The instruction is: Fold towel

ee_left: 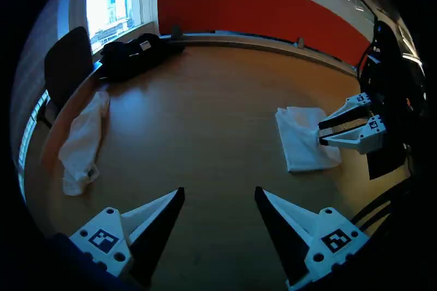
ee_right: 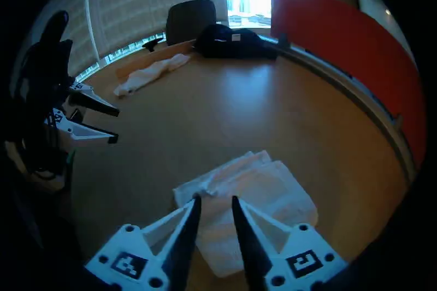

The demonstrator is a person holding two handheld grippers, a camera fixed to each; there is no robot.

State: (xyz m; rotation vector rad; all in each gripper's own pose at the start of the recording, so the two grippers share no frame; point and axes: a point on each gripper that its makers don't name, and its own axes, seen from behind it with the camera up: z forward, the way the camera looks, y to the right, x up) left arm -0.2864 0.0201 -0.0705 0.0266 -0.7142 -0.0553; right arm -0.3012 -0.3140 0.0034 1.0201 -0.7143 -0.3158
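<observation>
A folded white towel [ee_left: 303,135] [ee_right: 257,192] lies flat on the wooden table [ee_left: 218,105]. My right gripper [ee_right: 216,199] [ee_left: 320,133] is at the towel's near edge, fingers only a narrow gap apart, tips over a small wrinkle of cloth; nothing is visibly pinched. My left gripper [ee_left: 218,190] [ee_right: 116,125] hovers wide open over bare table, well away from the folded towel, nothing between its fingers. A second white towel [ee_left: 84,146] [ee_right: 150,75] lies crumpled near the table's far edge.
A black bag [ee_left: 131,53] [ee_right: 235,40] rests on the table by the window. A dark chair [ee_left: 65,67] [ee_right: 188,21] stands behind the table. A red panel [ee_left: 262,10] [ee_right: 349,45] runs along one side.
</observation>
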